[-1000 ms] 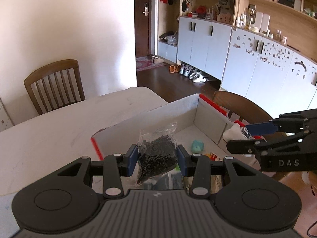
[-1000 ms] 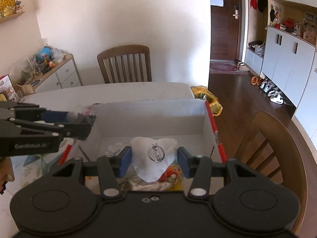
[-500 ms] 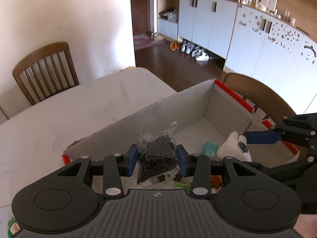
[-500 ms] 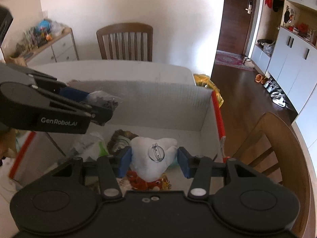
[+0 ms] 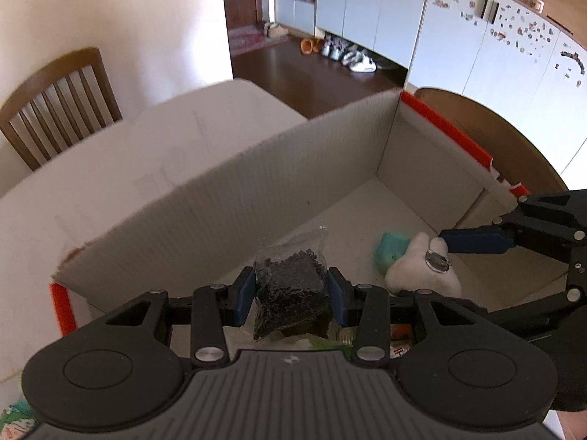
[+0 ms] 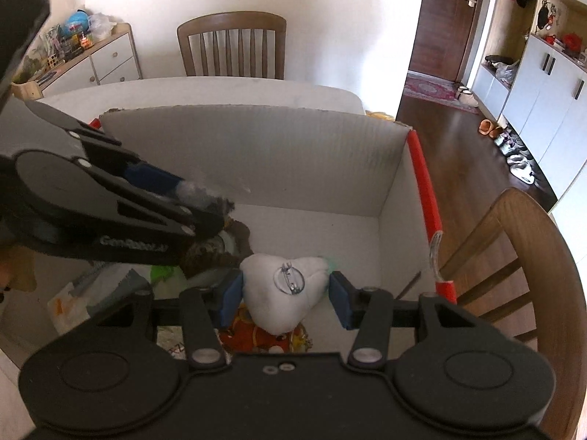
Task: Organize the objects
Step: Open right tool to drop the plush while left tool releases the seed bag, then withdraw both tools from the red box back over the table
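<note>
A clear bag of small black pieces (image 5: pixel 290 289) is pinched between the blue pads of my left gripper (image 5: pixel 291 295), which hangs over the inside of a white cardboard box (image 5: pixel 234 198) with red edges. My right gripper (image 6: pixel 286 293) is shut on a white plush badge (image 6: pixel 284 289) with a round pin back, held low inside the same box (image 6: pixel 256 154). In the left wrist view the right gripper (image 5: pixel 453 256) and its white plush badge (image 5: pixel 422 271) sit to the right. The left gripper (image 6: pixel 205 203) enters the right wrist view from the left.
The box floor holds a teal item (image 5: pixel 390 251), a red and yellow packet (image 6: pixel 264 337), green bits, and a brown item (image 6: pixel 216 245). The box stands on a white table (image 5: pixel 110 168). Wooden chairs (image 6: pixel 231 46) (image 6: pixel 521 256) stand behind and right of it.
Both grippers have sunk and tilted down into the box with their loads still held. The box walls now fill more of both views.
</note>
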Available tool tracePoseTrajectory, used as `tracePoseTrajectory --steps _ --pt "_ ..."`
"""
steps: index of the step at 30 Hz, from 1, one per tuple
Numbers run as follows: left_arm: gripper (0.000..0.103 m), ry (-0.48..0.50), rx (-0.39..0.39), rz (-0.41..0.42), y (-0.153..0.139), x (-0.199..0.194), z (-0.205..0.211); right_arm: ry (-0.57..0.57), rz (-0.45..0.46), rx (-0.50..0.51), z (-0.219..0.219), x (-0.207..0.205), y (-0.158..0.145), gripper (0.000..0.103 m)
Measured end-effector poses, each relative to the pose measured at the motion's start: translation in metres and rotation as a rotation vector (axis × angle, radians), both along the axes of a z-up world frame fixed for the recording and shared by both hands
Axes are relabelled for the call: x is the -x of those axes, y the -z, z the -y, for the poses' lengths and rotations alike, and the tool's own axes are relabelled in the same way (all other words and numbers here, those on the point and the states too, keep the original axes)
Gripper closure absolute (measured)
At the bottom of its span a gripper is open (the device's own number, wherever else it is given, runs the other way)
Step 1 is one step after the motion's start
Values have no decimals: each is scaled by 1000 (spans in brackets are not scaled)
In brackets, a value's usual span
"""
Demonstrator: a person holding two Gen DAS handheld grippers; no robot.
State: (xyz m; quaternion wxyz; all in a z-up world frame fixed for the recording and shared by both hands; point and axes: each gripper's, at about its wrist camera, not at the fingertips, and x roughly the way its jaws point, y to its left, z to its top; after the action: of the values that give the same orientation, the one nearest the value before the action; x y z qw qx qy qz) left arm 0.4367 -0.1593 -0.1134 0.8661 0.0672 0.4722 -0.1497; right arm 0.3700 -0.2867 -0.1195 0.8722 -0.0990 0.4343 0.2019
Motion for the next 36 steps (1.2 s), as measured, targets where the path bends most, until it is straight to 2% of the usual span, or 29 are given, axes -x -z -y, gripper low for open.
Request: tracePoseTrajectory --steps 10,14,19,24,36 --pt "58 3 -11 -61 7 -6 5 -4 -4 -14 5 -5 -2 49" --pt "45 -18 -16 -78 8 -7 6 -13 0 -9 7 -3 -3 47" --pt "39 -40 -5 -72 4 -2 3 -20 0 -20 8 0 -5 45" --pt "37 -47 14 -54 -5 5 1 -18 13 -26 8 7 -10 41" --pt "36 -66 35 34 -37 31 -2 -8 59 -73 21 25 -34 40"
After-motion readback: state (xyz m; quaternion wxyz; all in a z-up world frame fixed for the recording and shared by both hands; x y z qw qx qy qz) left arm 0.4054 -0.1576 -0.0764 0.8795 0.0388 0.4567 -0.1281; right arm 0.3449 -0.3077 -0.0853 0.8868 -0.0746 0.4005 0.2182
